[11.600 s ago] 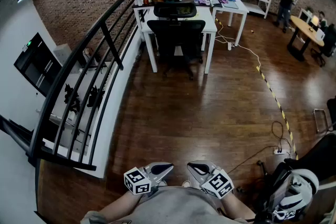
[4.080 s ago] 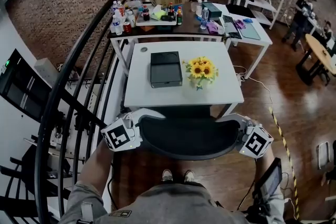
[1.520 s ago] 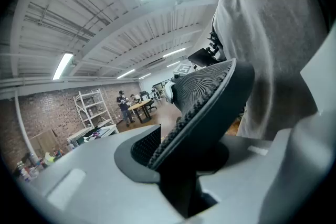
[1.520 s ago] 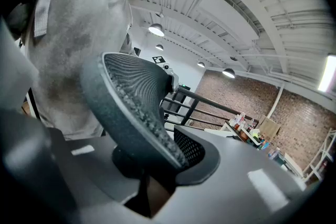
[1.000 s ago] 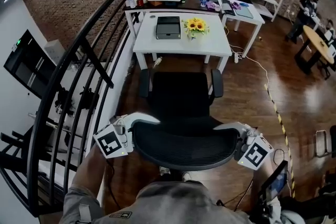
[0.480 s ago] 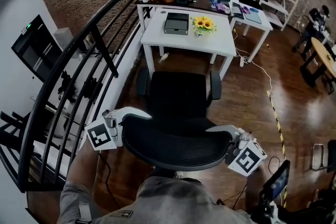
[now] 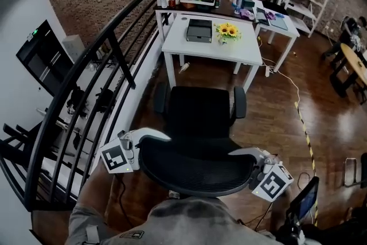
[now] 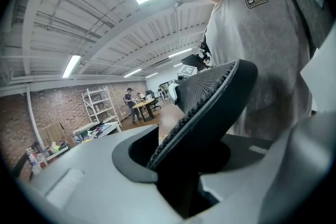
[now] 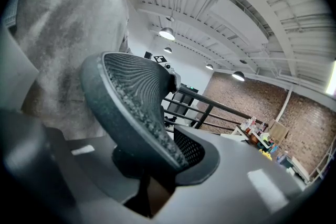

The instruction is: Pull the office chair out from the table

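The black office chair (image 7: 198,115) stands on the wood floor, a little back from the white table (image 7: 212,51), its seat out from under the tabletop. Its curved mesh backrest (image 7: 195,168) is nearest me. My left gripper (image 7: 150,143) is shut on the backrest's left edge, and my right gripper (image 7: 249,160) is shut on its right edge. In the left gripper view the backrest rim (image 8: 210,97) runs between the jaws of the left gripper (image 8: 184,165). In the right gripper view the rim (image 9: 131,102) sits in the same way in the right gripper (image 9: 152,165).
A black railing (image 7: 103,66) runs along the left, close to the chair. The table carries a sunflower vase (image 7: 227,31) and a black box (image 7: 199,30). Behind it is a cluttered desk (image 7: 195,0). A cable and striped floor tape (image 7: 301,117) lie to the right.
The chair has rolled back from the table with both grippers on its backrest. The gap between seat and table has grown, and I have stepped back with it.
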Available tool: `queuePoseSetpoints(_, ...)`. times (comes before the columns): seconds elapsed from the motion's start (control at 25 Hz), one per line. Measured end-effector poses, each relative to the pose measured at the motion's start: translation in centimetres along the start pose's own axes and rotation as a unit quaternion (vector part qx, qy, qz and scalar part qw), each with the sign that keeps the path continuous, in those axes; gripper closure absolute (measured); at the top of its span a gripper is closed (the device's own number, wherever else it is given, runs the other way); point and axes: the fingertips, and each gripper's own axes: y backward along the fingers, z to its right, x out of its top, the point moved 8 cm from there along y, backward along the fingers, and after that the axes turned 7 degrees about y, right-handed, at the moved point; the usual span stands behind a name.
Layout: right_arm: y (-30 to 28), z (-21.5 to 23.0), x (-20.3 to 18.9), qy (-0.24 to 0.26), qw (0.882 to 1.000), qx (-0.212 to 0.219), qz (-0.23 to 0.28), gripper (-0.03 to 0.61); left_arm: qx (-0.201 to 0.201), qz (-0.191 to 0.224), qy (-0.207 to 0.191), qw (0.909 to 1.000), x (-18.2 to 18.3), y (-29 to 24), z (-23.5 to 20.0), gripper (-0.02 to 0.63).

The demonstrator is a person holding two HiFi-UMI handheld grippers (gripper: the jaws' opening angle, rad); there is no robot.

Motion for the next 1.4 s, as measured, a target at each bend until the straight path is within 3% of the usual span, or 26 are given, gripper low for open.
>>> queuePoseSetpoints(0.48, -1.9, -3.9, 3.7, -0.014, 1.0, 0.0, -0.016, 0.5, -0.019, -0.006, 0.001, 0.9998, -0.6, 4.0, 2.7, 0.479)
queuePoseSetpoints(1.4, -1.6, -7.4, 5.8, -0.026, 1.0, -0.007, -0.015, 0.5, -0.025, 0.015, -0.009, 0.9996, 0.1, 5.6, 6.1, 0.48)
